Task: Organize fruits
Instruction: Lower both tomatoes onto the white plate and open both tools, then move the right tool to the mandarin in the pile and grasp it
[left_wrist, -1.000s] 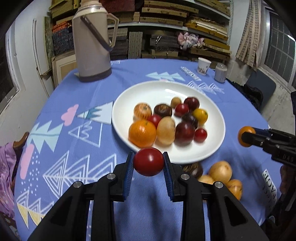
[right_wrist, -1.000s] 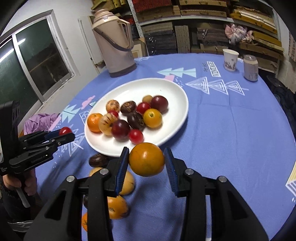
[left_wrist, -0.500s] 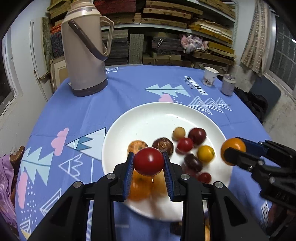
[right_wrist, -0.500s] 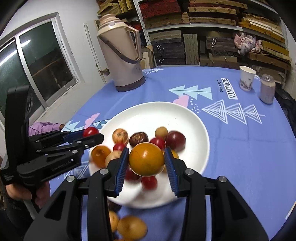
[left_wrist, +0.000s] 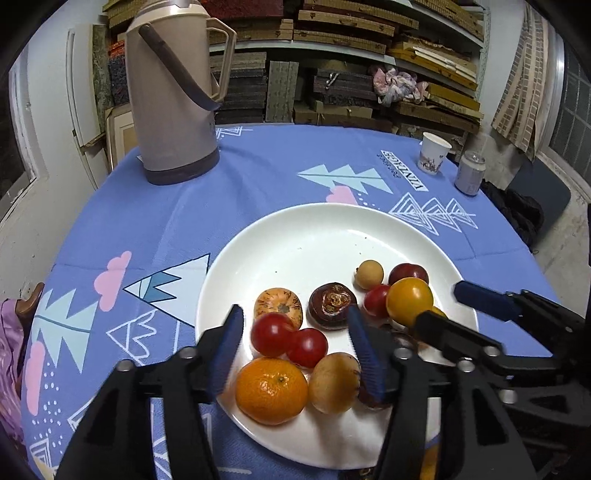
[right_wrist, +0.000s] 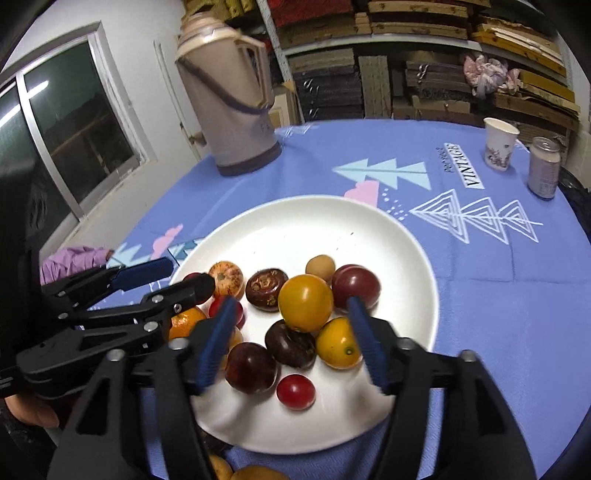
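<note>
A white plate (left_wrist: 314, 240) (right_wrist: 295, 229) on the blue tablecloth holds several small fruits. My left gripper (left_wrist: 295, 350) hangs over the plate's near left part, its jaws opening. A red tomato (left_wrist: 271, 334) sits free between them beside a second red one (left_wrist: 306, 347), with a mandarin (left_wrist: 271, 395) just below. My right gripper (right_wrist: 291, 343) is over the plate's near right, jaws opening too. An orange-yellow fruit (right_wrist: 306, 302) (left_wrist: 409, 301) lies loose between them on the pile, touching neither pad. Each gripper shows in the other's view: the left gripper (right_wrist: 192, 275), the right gripper (left_wrist: 437, 302).
A tall beige thermos (left_wrist: 170, 96) stands at the far left of the table. A paper cup (left_wrist: 434, 151) and a can (left_wrist: 469, 171) stand at the far right. Loose fruits (right_wrist: 221, 469) lie on the cloth before the plate. Purple cloth (right_wrist: 74, 260) hangs at the left edge.
Both grippers moved forward over the plate and opened. The left let go of the red tomato, the right let go of the orange-yellow fruit; both fruits now rest among the others.
</note>
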